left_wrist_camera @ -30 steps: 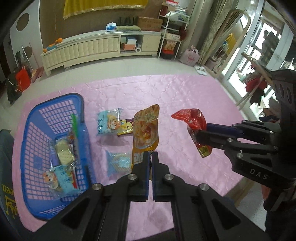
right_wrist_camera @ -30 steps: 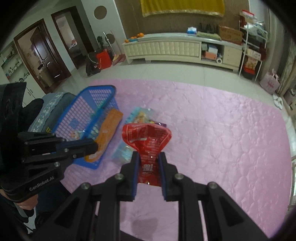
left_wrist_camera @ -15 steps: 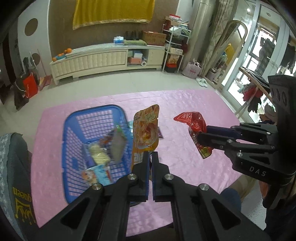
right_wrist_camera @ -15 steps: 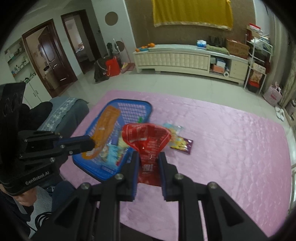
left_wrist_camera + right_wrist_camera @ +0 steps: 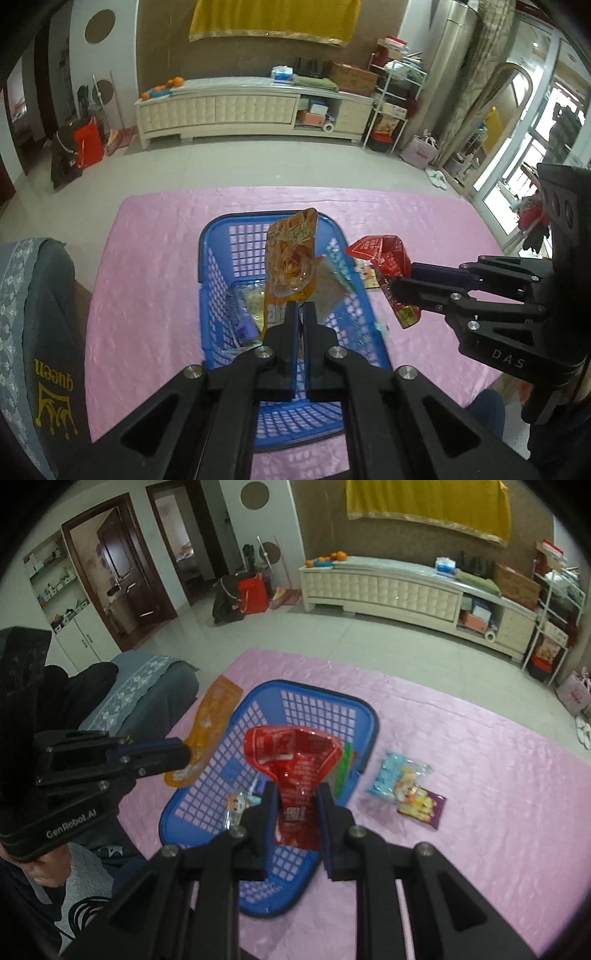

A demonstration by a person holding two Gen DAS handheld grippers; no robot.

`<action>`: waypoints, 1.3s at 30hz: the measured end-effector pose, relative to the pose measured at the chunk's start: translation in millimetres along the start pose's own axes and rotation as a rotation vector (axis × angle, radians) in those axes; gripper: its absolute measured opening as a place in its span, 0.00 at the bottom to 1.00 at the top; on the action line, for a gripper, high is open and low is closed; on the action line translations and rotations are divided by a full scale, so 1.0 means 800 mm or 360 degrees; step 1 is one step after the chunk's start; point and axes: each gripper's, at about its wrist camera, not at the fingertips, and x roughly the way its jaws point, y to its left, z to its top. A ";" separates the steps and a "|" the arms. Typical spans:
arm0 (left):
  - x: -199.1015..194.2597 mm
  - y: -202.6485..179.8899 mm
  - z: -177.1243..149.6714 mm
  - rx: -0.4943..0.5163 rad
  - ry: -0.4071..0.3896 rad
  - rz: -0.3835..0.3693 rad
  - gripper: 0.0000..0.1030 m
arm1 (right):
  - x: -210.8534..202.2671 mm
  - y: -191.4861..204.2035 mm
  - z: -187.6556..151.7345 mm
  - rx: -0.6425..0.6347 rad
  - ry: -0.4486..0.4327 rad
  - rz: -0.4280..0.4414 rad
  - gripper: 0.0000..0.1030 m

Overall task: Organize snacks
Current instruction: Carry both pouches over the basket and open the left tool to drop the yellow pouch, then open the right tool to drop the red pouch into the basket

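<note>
Pink quilted table cover, blue basket on it, two snack packets beside basket

A long cream cabinet stands against the brown wall under a yellow cloth. Oranges sit on its left end. The floor is pale tile. Dark doors open left; bright windows right.
</note>
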 end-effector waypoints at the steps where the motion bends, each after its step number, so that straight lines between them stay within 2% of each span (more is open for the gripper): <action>1: 0.004 0.002 0.001 -0.0002 0.0003 0.0007 0.01 | 0.008 0.000 0.004 -0.0003 0.0008 0.0010 0.23; 11: 0.064 0.025 0.024 -0.0060 0.0080 0.0010 0.02 | 0.054 -0.009 0.022 -0.0012 0.0074 0.0048 0.23; 12: 0.068 0.024 0.026 -0.0049 0.0076 0.0045 0.02 | 0.056 -0.012 0.023 -0.0006 0.0078 0.0048 0.23; 13: 0.070 0.024 0.024 -0.0034 0.0074 0.0083 0.11 | 0.057 -0.014 0.023 -0.0001 0.0084 0.0044 0.23; 14: 0.072 0.022 0.024 -0.0025 0.0081 0.0107 0.28 | 0.058 -0.015 0.021 0.0004 0.0088 0.0042 0.23; 16: 0.073 0.020 0.024 -0.0043 0.0086 0.0087 0.45 | 0.060 -0.016 0.024 0.0015 0.0095 0.0038 0.23; 27: 0.041 0.035 0.005 -0.0042 0.0054 0.0114 0.58 | 0.036 -0.003 0.027 0.0028 0.0063 0.0018 0.24; 32: 0.046 0.052 0.003 -0.0063 0.0079 0.0174 0.58 | 0.058 0.004 0.034 0.0033 0.0089 0.0058 0.24; 39: 0.059 0.081 0.003 -0.0131 0.0105 0.0164 0.58 | 0.093 0.016 0.044 0.0010 0.0144 0.0073 0.24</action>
